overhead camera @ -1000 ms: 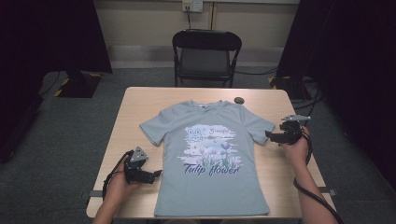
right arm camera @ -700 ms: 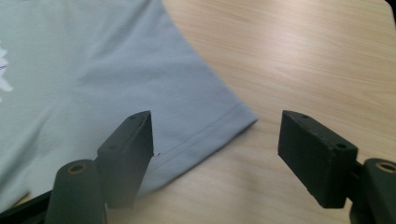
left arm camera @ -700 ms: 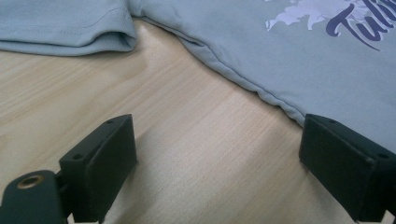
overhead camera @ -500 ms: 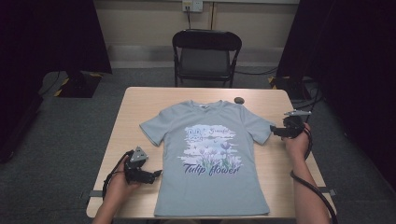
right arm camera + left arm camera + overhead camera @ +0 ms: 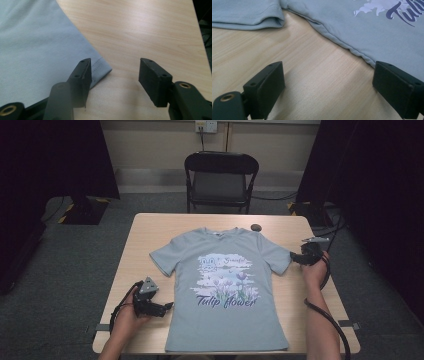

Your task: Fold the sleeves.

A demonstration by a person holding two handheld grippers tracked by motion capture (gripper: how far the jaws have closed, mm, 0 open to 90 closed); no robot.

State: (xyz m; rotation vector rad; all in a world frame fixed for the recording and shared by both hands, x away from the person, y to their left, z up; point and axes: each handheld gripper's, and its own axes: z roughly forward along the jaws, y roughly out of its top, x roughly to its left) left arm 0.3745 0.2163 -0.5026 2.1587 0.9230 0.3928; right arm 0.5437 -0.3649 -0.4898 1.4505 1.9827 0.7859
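The T-shirt (image 5: 227,290) is soft matt knit cloth (its print flat, unglossy). The desk (image 5: 150,235) is smooth pale wood-grain with a slight sheen.

T-shirt (image 5: 225,290) lies on the table (image 5: 150,235), chair (image 5: 220,180) behind.
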